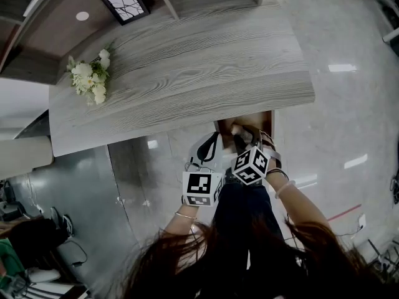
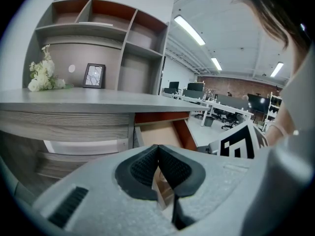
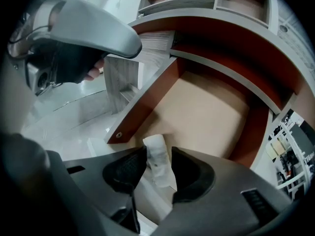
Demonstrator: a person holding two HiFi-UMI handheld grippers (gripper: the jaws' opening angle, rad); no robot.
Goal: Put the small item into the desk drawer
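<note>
A bunch of white flowers [image 1: 90, 80] sits at the left end of the grey wood-grain bench [image 1: 187, 73]. At the far side a dark-framed picture [image 1: 124, 2] stands upright by the back panel. A small round white disc [image 1: 82, 16] is on that panel, between flowers and frame. Above rises a shelf unit [image 2: 98, 23] of grey boards with red-brown backs, split into several compartments. The floor [image 1: 349, 104] is pale and glossy, with bright reflections. Far off to the right, an open office holds desks, dark chairs [image 2: 224, 119] and monitors under long strip lights [image 2: 189, 29], with a brick wall [image 2: 231, 82] at its far end.
</note>
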